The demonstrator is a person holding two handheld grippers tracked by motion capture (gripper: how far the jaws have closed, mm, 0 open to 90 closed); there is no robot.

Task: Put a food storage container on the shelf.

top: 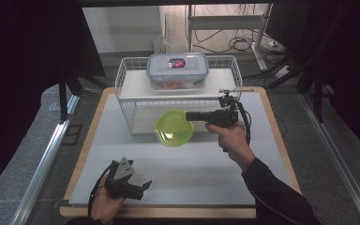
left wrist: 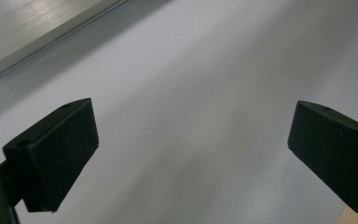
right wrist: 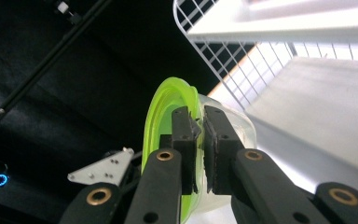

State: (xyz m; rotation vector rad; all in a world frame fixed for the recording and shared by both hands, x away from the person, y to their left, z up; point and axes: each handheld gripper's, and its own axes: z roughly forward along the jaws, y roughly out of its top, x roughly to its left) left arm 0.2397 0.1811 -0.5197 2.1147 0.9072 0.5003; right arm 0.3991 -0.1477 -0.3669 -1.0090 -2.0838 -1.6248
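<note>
A wooden-edged table [top: 272,117] with a pale grey mat carries a white wire two-tier rack [top: 130,110] just beyond the right gripper [top: 190,116]. A clear lidded plastic box [top: 177,70] sits on the rack's upper white shelf.

in the high view the lower shelf of the white wire rack [top: 132,101] is partly covered at centre frame by the green-lidded container [top: 173,128], and the right gripper [top: 193,115] hides that container's right edge. the clear box [top: 177,70] on top holds something orange-red, too blurred to identify, and its lid label is too small to read. in the right gripper view the container [right wrist: 168,105] is cut off behind the jaws. in the left gripper view a metal rail [left wrist: 32,28] runs off the upper left corner.
</note>
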